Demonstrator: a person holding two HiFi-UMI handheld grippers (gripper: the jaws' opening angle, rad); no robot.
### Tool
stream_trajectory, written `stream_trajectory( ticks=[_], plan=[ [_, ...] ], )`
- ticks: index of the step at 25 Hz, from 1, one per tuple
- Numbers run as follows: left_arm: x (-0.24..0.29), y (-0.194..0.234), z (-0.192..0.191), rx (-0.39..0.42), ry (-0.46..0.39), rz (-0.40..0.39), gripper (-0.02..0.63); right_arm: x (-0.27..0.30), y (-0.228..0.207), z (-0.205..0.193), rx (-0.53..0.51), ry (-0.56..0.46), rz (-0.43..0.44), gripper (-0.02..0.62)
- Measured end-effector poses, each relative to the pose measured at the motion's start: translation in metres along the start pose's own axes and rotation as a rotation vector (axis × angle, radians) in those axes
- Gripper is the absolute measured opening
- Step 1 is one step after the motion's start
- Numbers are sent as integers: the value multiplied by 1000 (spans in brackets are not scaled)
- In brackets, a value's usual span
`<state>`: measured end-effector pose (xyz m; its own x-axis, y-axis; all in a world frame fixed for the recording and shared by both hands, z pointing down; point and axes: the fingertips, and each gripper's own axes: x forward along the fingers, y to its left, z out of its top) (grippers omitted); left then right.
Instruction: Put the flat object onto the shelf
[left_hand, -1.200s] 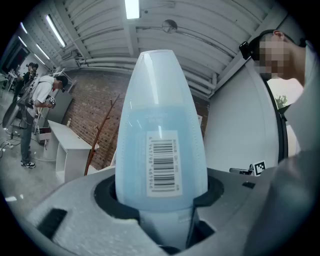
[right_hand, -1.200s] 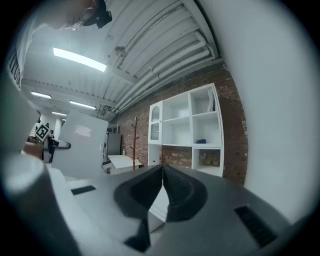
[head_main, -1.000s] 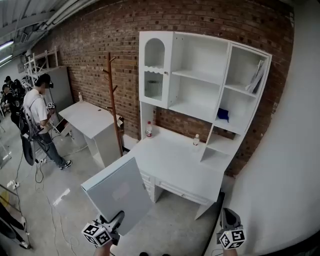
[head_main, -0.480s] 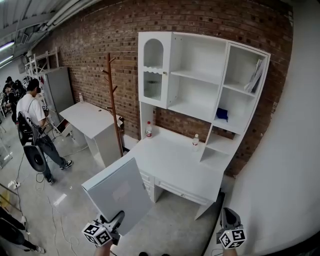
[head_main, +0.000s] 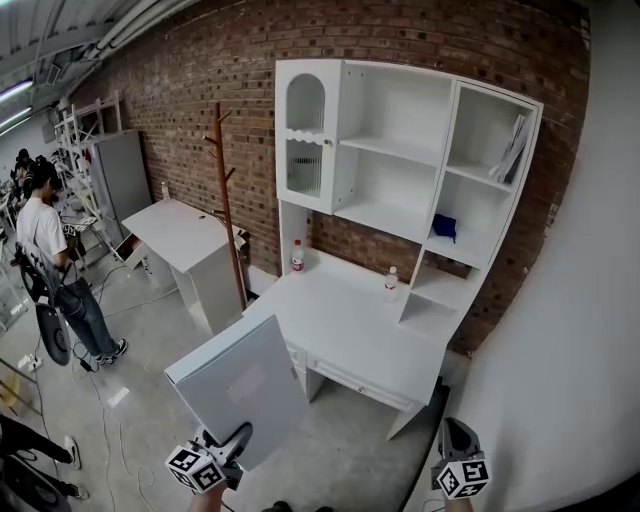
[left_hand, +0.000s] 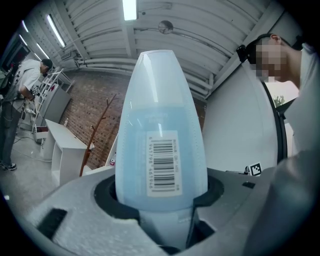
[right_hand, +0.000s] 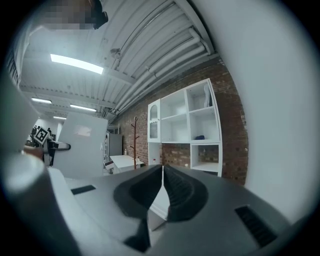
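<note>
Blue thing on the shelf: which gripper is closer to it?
Right. The right gripper sits low, about in line with the blue thing; the left gripper is far off to the left, gripping the panel.

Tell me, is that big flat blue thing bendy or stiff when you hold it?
Probably stiff: the flat object sticks up flat from the left hand-held gripper, gripped only at its bottom edge, without drooping. Its smooth face might be slippery. Being so wide, it could wobble or twist.
</note>
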<state>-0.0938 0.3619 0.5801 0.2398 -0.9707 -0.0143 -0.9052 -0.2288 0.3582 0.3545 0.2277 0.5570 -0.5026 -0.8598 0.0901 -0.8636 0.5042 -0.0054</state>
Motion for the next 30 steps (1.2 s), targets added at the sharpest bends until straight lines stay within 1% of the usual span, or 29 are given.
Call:
stream_trajectory(
  ticks=[3, 7, 14, 18, 21, 30],
  plan=[
    [4, -12, 0, -9, -5, 3, 276, 1, -5, -3, 1, 5, 12, 31],
    [7, -11, -11, -7, 4, 15, 276, 5, -9, -7, -10, 9, 29, 31],
    [14, -3, -12, 5, 1, 36, 276, 22, -13, -11, -6, 18, 43, 31],
    [25, 7, -11, -3, 2, 46, 276, 35, -14, -13, -7, 27, 44, 31],
    [37, 17, -4, 1, 3, 47, 276, 48, -13, -11, -13, 29, 36, 31],
    [95, 61, 6, 3, 20, -9, 276, 99, -9, -9, -14, 33, -8, 31]
  ],
)
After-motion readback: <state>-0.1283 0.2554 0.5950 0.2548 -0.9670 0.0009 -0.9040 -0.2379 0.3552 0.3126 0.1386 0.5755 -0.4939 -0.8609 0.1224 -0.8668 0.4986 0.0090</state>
